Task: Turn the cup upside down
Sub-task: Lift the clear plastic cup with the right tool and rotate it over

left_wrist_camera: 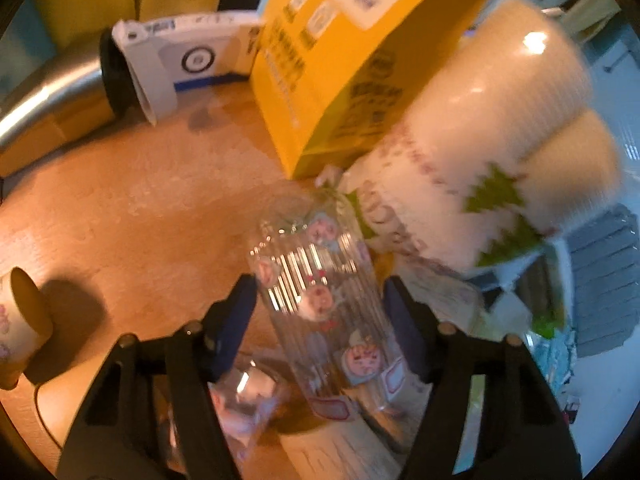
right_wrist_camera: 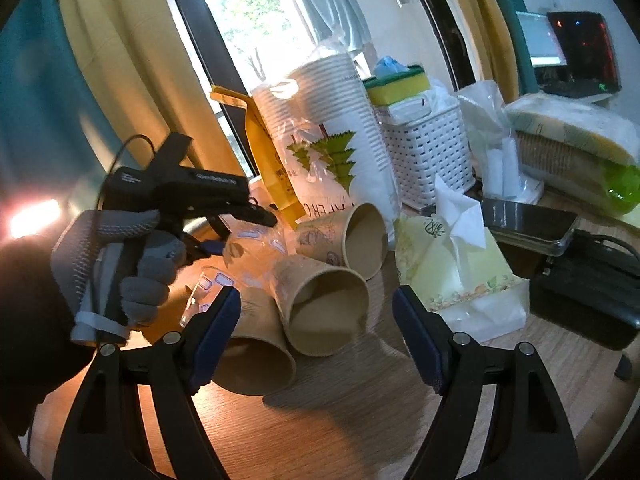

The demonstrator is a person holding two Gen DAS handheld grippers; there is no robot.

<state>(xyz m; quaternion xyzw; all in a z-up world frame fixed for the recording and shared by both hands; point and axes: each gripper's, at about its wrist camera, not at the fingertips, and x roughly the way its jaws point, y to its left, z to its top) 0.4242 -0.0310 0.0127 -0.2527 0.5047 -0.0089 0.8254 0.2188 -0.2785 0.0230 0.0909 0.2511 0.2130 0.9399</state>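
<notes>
The left gripper (left_wrist_camera: 320,312) has a clear plastic cup (left_wrist_camera: 320,300) with pink cartoon stickers between its two blue pads (left_wrist_camera: 236,320), and the cup stands tilted above the wooden table (left_wrist_camera: 132,200). The picture is blurred, so I cannot tell if the pads press the cup or only stand beside it. A second clear cup (left_wrist_camera: 248,404) lies near, under the left finger. Far behind are a yellow box (left_wrist_camera: 332,68) and a wrapped sleeve of paper cups (left_wrist_camera: 492,128); a paper cup (left_wrist_camera: 20,320) lies on its side at the left edge. In the right wrist view, the right gripper (right_wrist_camera: 316,332) has its jaws wide apart and holds nothing. Between and beyond its fingers lie three brown paper cups (right_wrist_camera: 320,304) on their sides, touching each other. At the left, a gloved hand (right_wrist_camera: 120,272) holds the other gripper's handle, and the clear cup (right_wrist_camera: 248,244) is at its tip. A tissue pack (right_wrist_camera: 456,272) lies to the right, and a white basket (right_wrist_camera: 424,152) stands farther back.
</notes>
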